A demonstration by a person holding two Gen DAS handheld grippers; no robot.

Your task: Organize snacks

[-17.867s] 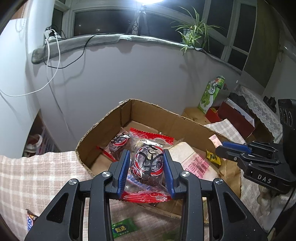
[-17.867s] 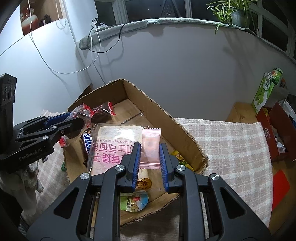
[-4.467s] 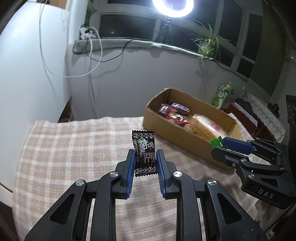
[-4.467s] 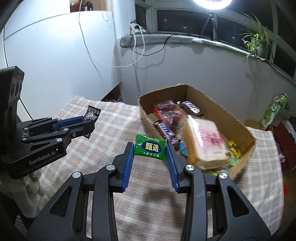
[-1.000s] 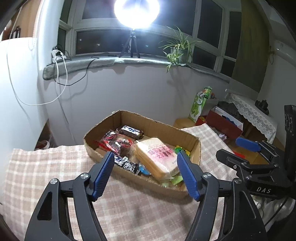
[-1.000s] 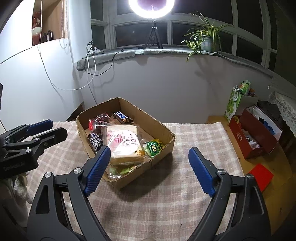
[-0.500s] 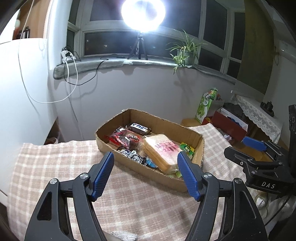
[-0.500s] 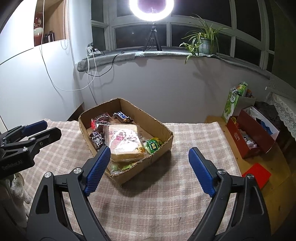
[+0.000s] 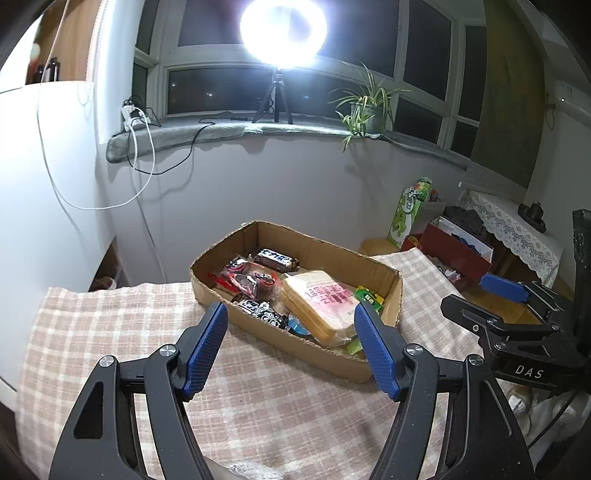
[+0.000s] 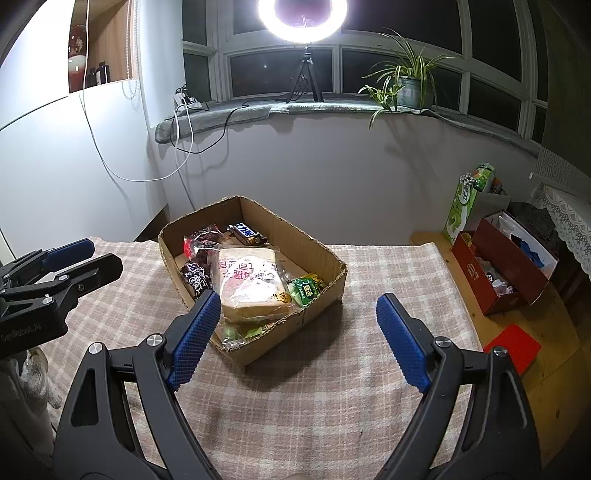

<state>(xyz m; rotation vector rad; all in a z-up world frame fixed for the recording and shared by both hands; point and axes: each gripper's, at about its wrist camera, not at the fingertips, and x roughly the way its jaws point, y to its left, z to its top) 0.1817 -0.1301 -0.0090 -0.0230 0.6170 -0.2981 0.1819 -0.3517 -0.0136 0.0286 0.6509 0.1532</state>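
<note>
A shallow cardboard box [image 9: 317, 251] [image 10: 317, 254] sits on the checked tablecloth [image 9: 110, 332] [image 10: 332, 387]. It holds a bagged sliced bread loaf [image 9: 321, 302] [image 10: 251, 280], red-wrapped cakes [image 9: 251, 280] [image 10: 201, 243], chocolate bars [image 9: 275, 256] [image 10: 245, 232] and a green packet [image 9: 367, 295] [image 10: 306, 290]. My left gripper [image 9: 291, 347] is open and empty, held back in front of the box. My right gripper [image 10: 299, 332] is open and empty, above the cloth near the box's front corner. Each gripper shows from the side in the other view, the right one [image 9: 517, 306] and the left one [image 10: 62, 266].
A grey wall stands behind the box, with a sill, ring light [image 10: 303, 14] and potted plant [image 10: 406, 85]. To the right, off the table, stand a red box [image 10: 506, 266], a green carton [image 10: 469, 199] and a wooden surface with a red card [image 10: 511, 343].
Both grippers have drawn back and up from the box, so it looks smaller. Earlier they held snacks, which are now in the box; both jaws stay open and empty.
</note>
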